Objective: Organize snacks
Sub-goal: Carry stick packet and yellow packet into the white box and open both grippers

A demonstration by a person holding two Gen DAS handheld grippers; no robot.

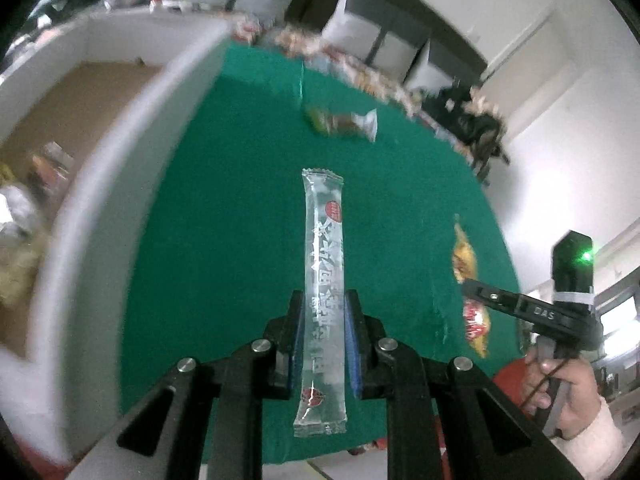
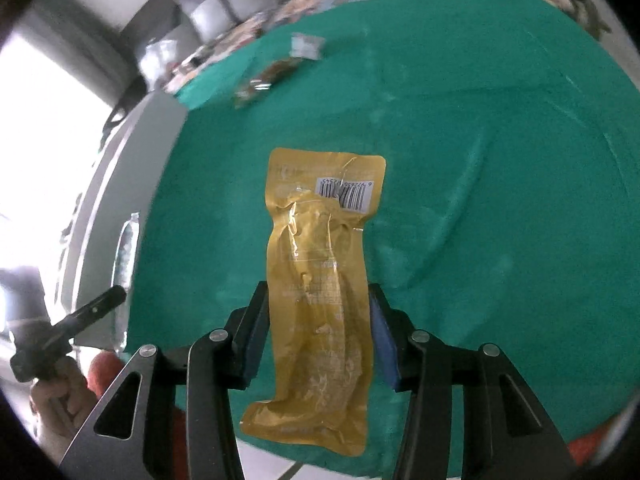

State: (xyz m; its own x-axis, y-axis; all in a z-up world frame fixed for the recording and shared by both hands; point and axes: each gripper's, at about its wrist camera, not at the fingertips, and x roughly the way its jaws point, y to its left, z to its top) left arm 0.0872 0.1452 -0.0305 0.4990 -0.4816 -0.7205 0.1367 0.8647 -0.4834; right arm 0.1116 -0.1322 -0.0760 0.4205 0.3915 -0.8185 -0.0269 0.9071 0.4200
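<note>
Left tool (image 1: 323, 344) clamps a clear stick pack (image 1: 323, 280), held above the green desk (image 1: 240, 200) beside a white box (image 1: 132, 152). Right tool (image 2: 318, 344) grips a yellow pouch (image 2: 320, 280) over the desk. A third snack (image 1: 340, 122) lies farther off.

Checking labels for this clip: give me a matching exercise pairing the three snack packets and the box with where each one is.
Things:
1. clear stick packet
2. yellow pouch
3. brown-and-white packet
4. white box

Places:
A. lying on the green cloth
B. in the right gripper
C. at the cloth's edge
D. in the left gripper

Pairs: 1-D, 2-B, 3-A, 4-C
</note>
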